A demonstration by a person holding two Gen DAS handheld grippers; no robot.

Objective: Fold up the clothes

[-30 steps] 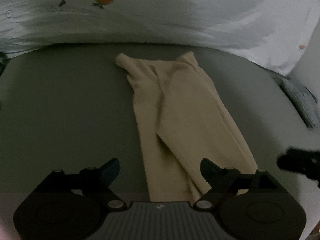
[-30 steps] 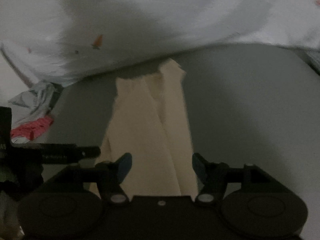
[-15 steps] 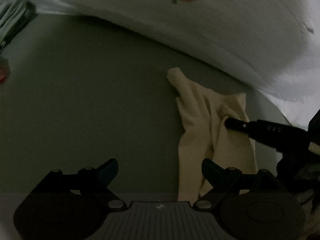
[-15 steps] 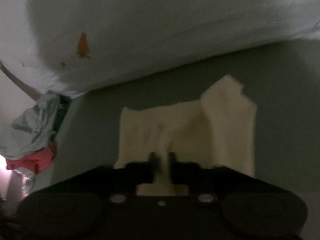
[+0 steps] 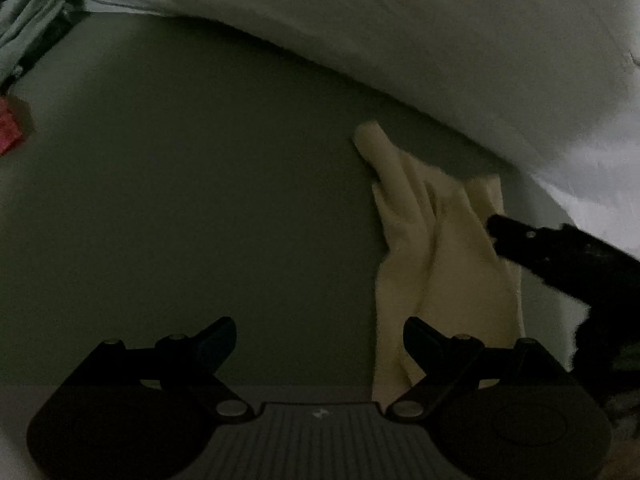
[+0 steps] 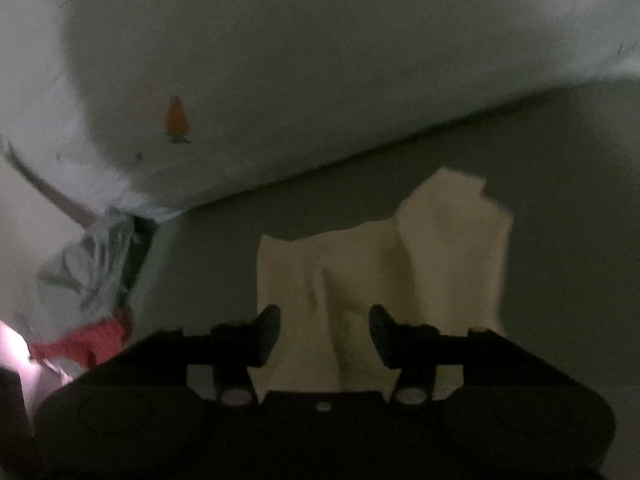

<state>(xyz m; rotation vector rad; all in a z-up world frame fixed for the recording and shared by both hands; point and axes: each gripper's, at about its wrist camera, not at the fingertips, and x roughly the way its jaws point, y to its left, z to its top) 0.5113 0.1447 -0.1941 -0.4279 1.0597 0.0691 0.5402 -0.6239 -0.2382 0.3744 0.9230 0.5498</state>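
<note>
**Cream garment lies folded on the grey-green bed, both grippers above it**

Nearest the left wrist camera, the left gripper (image 5: 318, 338) stands with its two black fingers spread wide apart, nothing between them but bare grey-green sheet (image 5: 200, 200). Its right-hand finger overlaps the lower edge of the cream garment (image 5: 440, 264) in the picture; whether it touches the cloth cannot be told.

In the right wrist view the right gripper (image 6: 324, 330) is opening its jaws, the dark pads parted on either side of a raised crease of the cream garment (image 6: 380, 264). The pads do not press on the cloth. From the left camera the same gripper (image 5: 500, 228) shows as a black bar reaching in from the right, over the garment's right edge.

The garment is soft, matt, knit-looking fabric, doubled over into a short lumpy shape with a narrow tube-like end pointing away toward the duvet. Its near edge is hidden behind the gripper bodies.

Farther off, a puffy white duvet (image 6: 320, 60) printed with small orange carrots (image 6: 176, 118) bulges over the sheet. At the left margin lies a crumpled heap of pale grey-green and red clothes (image 6: 92, 280), dim and blurred, their kinds not discernible.
</note>
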